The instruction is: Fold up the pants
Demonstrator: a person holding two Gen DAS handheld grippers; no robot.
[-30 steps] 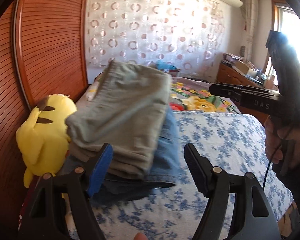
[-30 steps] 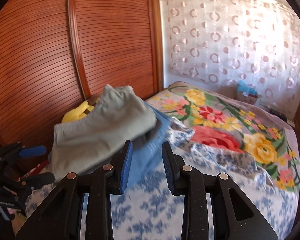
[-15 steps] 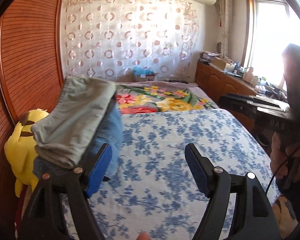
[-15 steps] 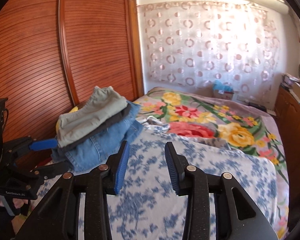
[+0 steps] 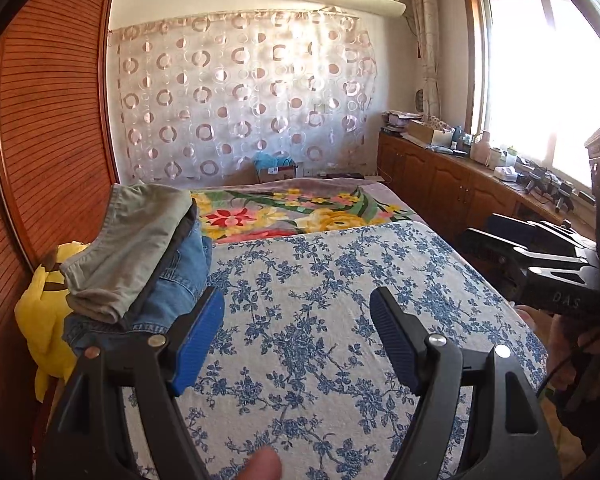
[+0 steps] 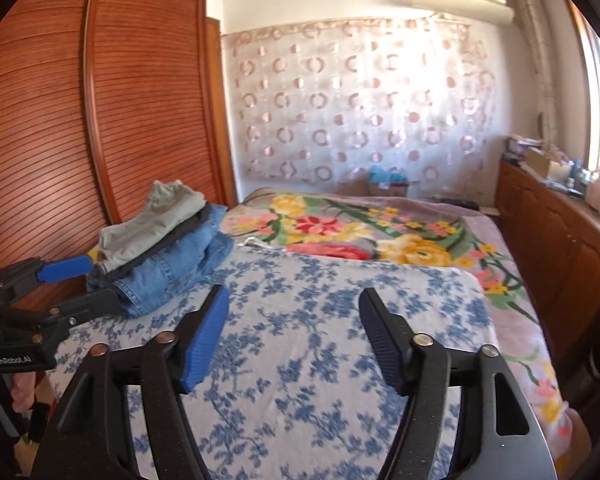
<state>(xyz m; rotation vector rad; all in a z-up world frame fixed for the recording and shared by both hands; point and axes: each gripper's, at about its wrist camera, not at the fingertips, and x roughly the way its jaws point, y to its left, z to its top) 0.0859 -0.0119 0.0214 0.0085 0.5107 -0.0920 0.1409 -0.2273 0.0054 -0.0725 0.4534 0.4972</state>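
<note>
Presently: folded pants point(image 5: 136, 240), grey-green, lying on top of a stack with a dark garment point(image 5: 182, 232) and blue jeans point(image 5: 180, 280) beneath, at the wardrobe-side edge of the bed point(image 5: 340, 300); a yellow plush toy point(image 5: 48, 312) sits just beyond the stack, against the wardrobe point(image 5: 52, 120).

Left gripper point(image 5: 296, 340): fingers spread wide, nothing between them, just beside the stack. Right gripper point(image 6: 294, 332): fingers likewise spread and empty, well apart from the stack, over the blue-flowered sheet point(image 6: 320, 320).

Step, as judged: fold finished and the pants set on the stack; both tools free. No unfolded pants show on the bed, so the next move likely calls for fetching another pair from out of view, or ending.

Left wrist view only: the plush toy in full, the window point(image 5: 540, 60), the right tool from its side.

Right wrist view only: the stack's whole outline against the sheet, and the left gripper point(image 6: 76, 284) side-on, its blue pad level with the stack and the dark finger below by the jeans; whether they touch cannot be told
</note>
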